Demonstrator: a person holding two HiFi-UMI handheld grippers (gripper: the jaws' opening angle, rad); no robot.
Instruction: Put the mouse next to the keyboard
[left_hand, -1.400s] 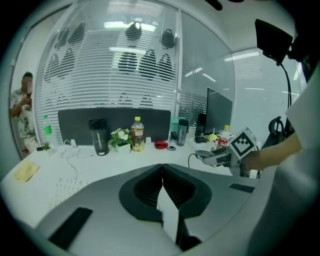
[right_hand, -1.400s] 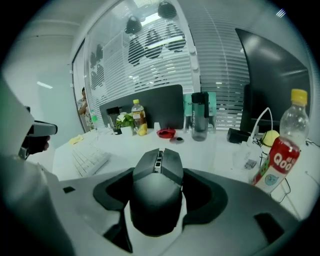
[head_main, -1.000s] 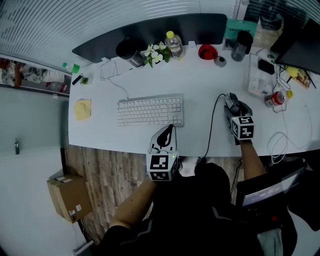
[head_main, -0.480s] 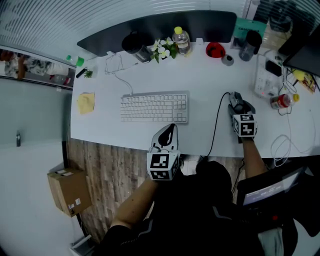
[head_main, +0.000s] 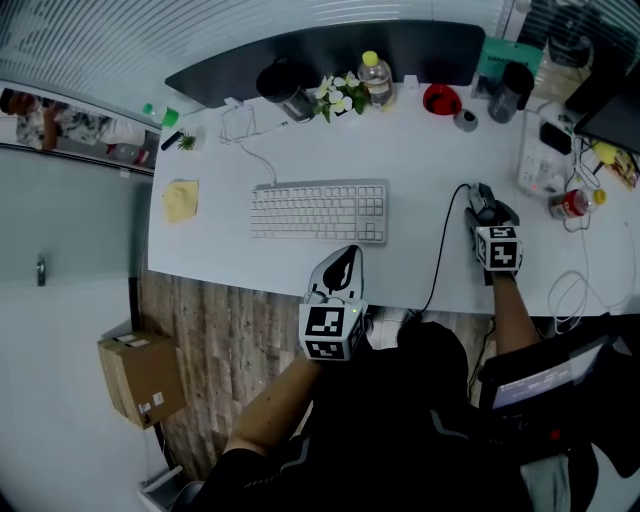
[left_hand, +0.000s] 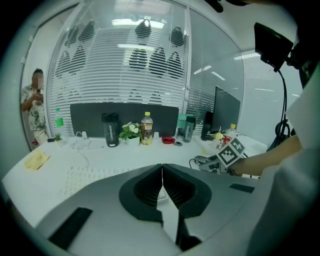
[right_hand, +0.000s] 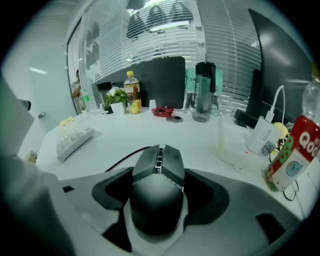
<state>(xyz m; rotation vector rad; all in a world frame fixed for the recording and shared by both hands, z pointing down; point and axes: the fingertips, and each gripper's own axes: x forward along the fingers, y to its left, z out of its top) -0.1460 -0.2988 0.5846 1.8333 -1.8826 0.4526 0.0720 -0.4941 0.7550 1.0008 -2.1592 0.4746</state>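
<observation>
Mouse status: on counter, well right of keyboard, sitting between jaws of right claw. Claw wide and opening, dark gaps both sides of shell, pads not pressing. Other side: left claw pinched together on nothing, hovering off front edge by keyboard's near right corner.

Risks, judged from here:
- Rounded glossy shell: off-centre squeeze likely to squirt it forward or twist it out. Cause: pads meeting the curve unevenly
- Cable trailing off front edge: could tug back or swing the mouse round on the way left. Cause: slack running out or catching on the edge
- Landing hard against keyboard, knocking it askew. Cause: poor depth read from above
- Possible bump with left claw, close to the landing spot. Worth parking it clear first
- Red can near, to the right: knock-over risk on a wide swing

Views:
- Head view: full mouse-to-keyboard gap and cable route; jaw clearance too small to read there
- Right gripper view: side gaps, mouse centred; keyboard only a sliver at far left
- Left gripper view: own jaws together, right claw side-on; mouse hard to pick out
</observation>
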